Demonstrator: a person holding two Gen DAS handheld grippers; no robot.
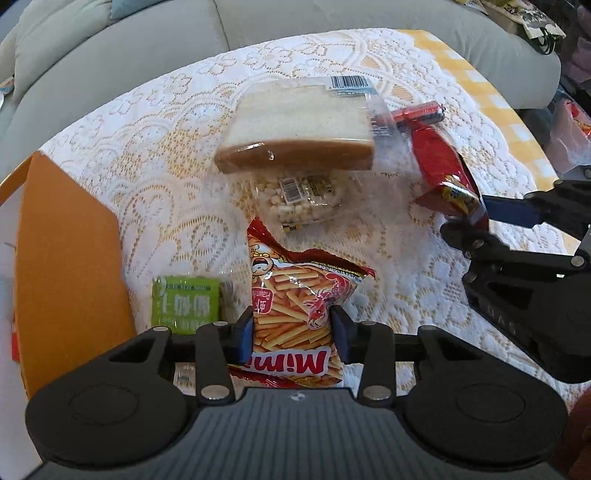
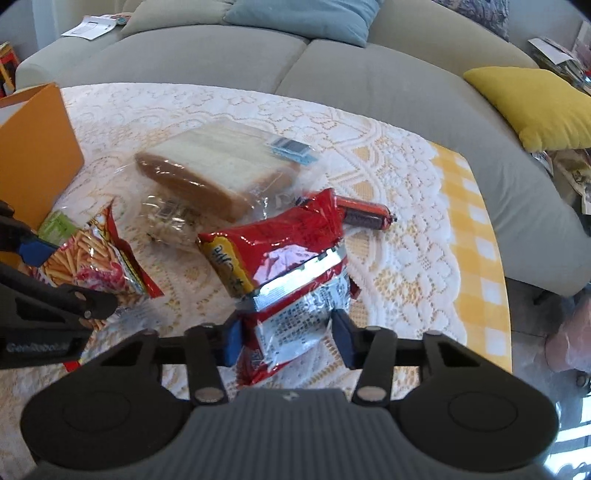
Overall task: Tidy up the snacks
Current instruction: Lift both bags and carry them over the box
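My left gripper [image 1: 293,334] is shut on a red Mimi prawn-stick bag [image 1: 295,306], which stands up from the lace-covered table [image 1: 147,147]. My right gripper [image 2: 288,338] is shut on a red and silver snack bag [image 2: 284,266], seen also in the left wrist view [image 1: 443,173]. Beyond lie a wrapped bread loaf [image 1: 299,133] on a clear bag of pale puffs [image 1: 303,199], a red sausage stick [image 2: 364,216], and a small green packet [image 1: 186,304]. An orange box [image 1: 66,266] stands at the left.
A grey sofa [image 2: 295,66] runs along the table's far side, with a yellow cushion [image 2: 535,107] and a blue cushion [image 2: 303,16]. The table's right edge [image 2: 506,295] drops to the floor. Clutter sits at far right.
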